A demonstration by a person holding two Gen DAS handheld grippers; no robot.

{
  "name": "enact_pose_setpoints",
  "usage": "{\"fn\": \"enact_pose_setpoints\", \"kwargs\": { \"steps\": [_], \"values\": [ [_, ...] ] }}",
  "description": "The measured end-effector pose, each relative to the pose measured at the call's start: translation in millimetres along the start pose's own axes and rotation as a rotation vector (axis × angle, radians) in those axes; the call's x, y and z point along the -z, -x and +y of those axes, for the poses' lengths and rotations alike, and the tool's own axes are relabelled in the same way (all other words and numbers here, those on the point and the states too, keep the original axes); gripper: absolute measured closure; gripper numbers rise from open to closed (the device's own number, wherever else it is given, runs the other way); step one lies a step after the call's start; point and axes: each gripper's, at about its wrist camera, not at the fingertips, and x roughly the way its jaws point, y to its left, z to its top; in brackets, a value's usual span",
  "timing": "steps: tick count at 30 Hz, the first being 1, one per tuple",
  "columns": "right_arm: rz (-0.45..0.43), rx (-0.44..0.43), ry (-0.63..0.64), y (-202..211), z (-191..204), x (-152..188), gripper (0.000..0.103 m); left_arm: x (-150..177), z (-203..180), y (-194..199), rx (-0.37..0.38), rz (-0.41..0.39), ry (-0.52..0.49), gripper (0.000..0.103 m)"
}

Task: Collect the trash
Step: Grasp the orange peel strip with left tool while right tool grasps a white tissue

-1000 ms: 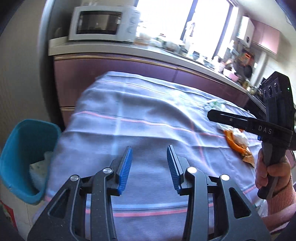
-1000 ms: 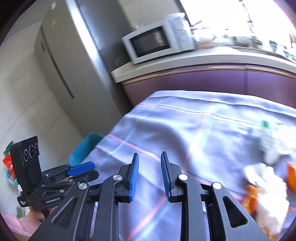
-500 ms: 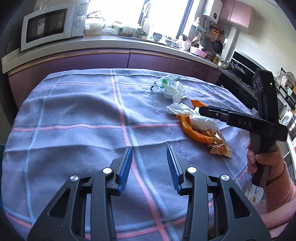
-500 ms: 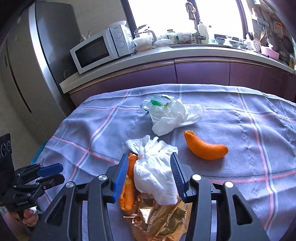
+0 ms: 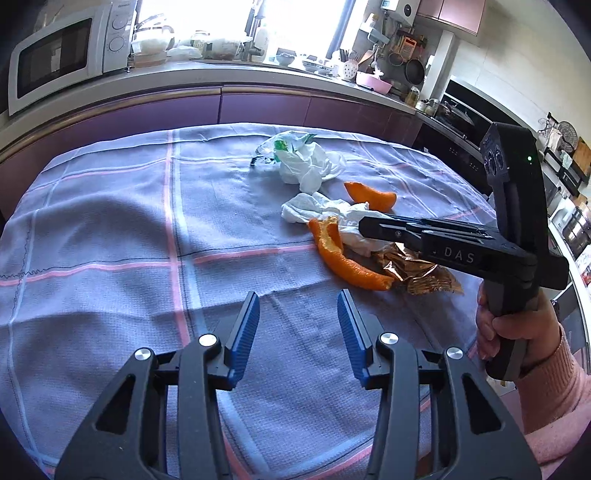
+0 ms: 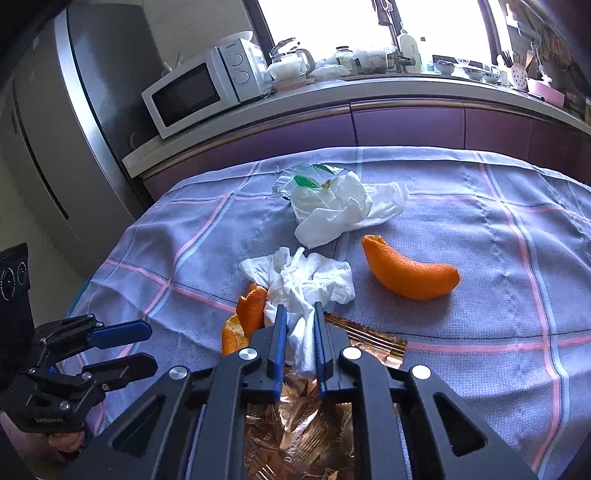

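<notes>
Strong daylight pours through the window (image 5: 295, 22), which is blown out to white in both views. A soft shadow lies across the near left of the tablecloth (image 5: 110, 229). Both pictures are sharp, with fisheye bending of the counter (image 6: 406, 92) and dark corners.

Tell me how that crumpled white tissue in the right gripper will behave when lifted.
The crumpled tissue looks soft and floppy, so it will probably sag below the right gripper. Likely very light. Its folds touch the orange peel, which might shift.
</notes>
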Motion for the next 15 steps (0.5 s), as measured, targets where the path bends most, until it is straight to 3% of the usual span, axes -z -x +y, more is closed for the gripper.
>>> {"fn": "enact_pose_setpoints", "kwargs": {
  "steps": [9, 15],
  "values": [
    [-0.08, -0.068, -0.044, 26, -6, -7, 0.094, -15, -18, -29, 0.074, 0.055, 0.013, 0.058],
    [-0.103, -0.08, -0.063, 33, -9, -7, 0.094, -23, -18, -50, 0.118, 0.108, 0.079, 0.058]
  ]
}}
